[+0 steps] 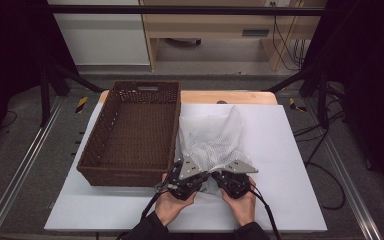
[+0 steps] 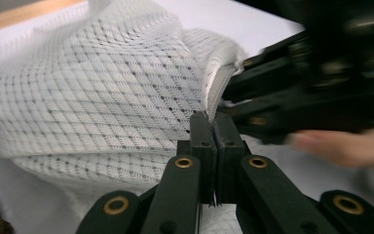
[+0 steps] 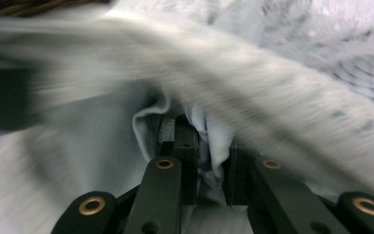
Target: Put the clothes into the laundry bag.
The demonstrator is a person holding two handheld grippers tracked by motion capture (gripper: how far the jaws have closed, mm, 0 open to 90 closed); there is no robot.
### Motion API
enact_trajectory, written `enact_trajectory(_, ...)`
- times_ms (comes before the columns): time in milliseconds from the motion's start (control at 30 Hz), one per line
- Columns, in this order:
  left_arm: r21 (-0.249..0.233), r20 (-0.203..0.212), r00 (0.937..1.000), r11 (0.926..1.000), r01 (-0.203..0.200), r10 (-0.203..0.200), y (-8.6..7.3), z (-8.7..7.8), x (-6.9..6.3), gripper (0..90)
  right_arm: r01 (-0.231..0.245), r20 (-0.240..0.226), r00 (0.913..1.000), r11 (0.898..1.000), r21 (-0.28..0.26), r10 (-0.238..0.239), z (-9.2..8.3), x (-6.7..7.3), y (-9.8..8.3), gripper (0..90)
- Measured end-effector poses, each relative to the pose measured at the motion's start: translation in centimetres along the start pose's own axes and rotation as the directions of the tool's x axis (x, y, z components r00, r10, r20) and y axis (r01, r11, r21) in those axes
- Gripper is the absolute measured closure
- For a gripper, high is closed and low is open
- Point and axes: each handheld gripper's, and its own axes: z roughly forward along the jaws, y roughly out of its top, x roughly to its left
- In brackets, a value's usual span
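Observation:
A white mesh cloth (image 1: 210,137) lies bunched on the white board, right of the basket. Both hands meet at its near edge. My left gripper (image 1: 206,173) has its jaws pressed together on the cloth's hemmed edge (image 2: 213,105); its own view shows the left gripper (image 2: 213,121) with the mesh (image 2: 102,87) spreading away to the left. My right gripper (image 1: 216,175) faces it from the right, tips almost touching the left one's. In the right gripper view, blurred, the right gripper (image 3: 208,146) has a fold of the cloth (image 3: 214,146) squeezed between nearly closed jaws.
A dark brown woven basket (image 1: 95,145) stands on the left half of the white board (image 1: 280,150), close to the cloth's left side. A wooden table edge (image 1: 230,96) shows behind the board. Black frame legs and cables flank the table.

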Motion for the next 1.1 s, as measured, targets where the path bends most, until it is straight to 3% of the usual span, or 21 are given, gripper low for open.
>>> enact_trajectory(133,0.034,0.009,1.0000,0.9994,-0.004,0.003,-0.6,0.2,0.0,88.5,-0.048,0.119,0.9917,0.999,-0.024,0.050,1.6,-0.9,-0.2,79.3)
enact_trajectory(233,0.073,-0.002,1.0000,0.9973,0.003,-0.003,-1.3,1.3,0.4,88.4,-0.053,0.143,0.9881,0.998,-0.029,0.056,1.7,-0.8,-0.1,76.8)
enact_trajectory(300,0.090,-0.017,0.9999,0.9959,0.004,-0.003,-1.8,2.0,0.6,88.5,-0.041,0.132,0.9904,0.999,-0.017,0.043,1.4,-0.8,-0.2,69.2)
enact_trajectory(433,0.098,-0.032,0.9994,0.9950,0.020,-0.017,-2.1,2.7,1.0,88.5,0.003,0.102,0.9947,0.999,0.034,-0.006,-0.3,-1.0,-0.3,38.6)
enact_trajectory(567,0.098,-0.041,0.9990,0.9949,0.022,-0.018,-2.2,3.2,1.0,88.5,0.004,0.047,0.9989,0.998,0.066,-0.007,-2.5,-1.4,-0.8,27.4)
enact_trajectory(667,0.096,-0.039,0.9991,0.9951,0.023,-0.019,-2.2,3.1,1.1,88.5,0.065,0.053,0.9960,0.989,0.131,-0.072,-3.2,-1.6,-1.6,33.6)
enact_trajectory(733,0.096,-0.036,0.9991,0.9950,0.025,-0.022,-2.2,3.1,1.1,88.4,0.063,0.079,0.9939,0.983,0.170,-0.078,-3.0,-2.1,-2.3,39.6)
enact_trajectory(833,0.095,-0.036,0.9991,0.9952,0.023,-0.020,-2.2,3.1,1.2,88.4,0.009,0.079,0.9966,0.986,0.169,-0.022,-2.8,-3.0,-2.8,52.7)
enact_trajectory(900,0.095,-0.034,0.9991,0.9951,0.028,-0.025,-2.2,3.1,1.2,88.3,-0.006,0.079,0.9969,0.984,0.179,-0.008,-2.9,-3.2,-2.7,70.0)
enact_trajectory(933,0.094,-0.036,0.9991,0.9952,0.028,-0.024,-2.2,3.1,1.2,88.3,-0.006,0.085,0.9963,0.984,0.178,-0.009,-2.9,-3.3,-2.7,74.0)
enact_trajectory(967,0.094,-0.036,0.9991,0.9952,0.027,-0.024,-2.2,3.1,1.2,88.3,-0.020,0.095,0.9954,0.983,0.180,0.002,-3.0,-3.3,-2.7,85.2)
enact_trajectory(1000,0.092,-0.035,0.9991,0.9953,0.027,-0.024,-2.2,3.0,1.2,88.3,-0.036,0.084,0.9962,0.982,0.187,0.020,-3.1,-3.3,-2.6,89.8)
enact_trajectory(1100,0.084,-0.037,0.9990,0.9961,0.027,-0.024,-2.1,2.9,1.3,88.3,-0.047,0.083,0.9961,0.978,0.205,0.031,-3.5,-3.4,-2.6,90.0)
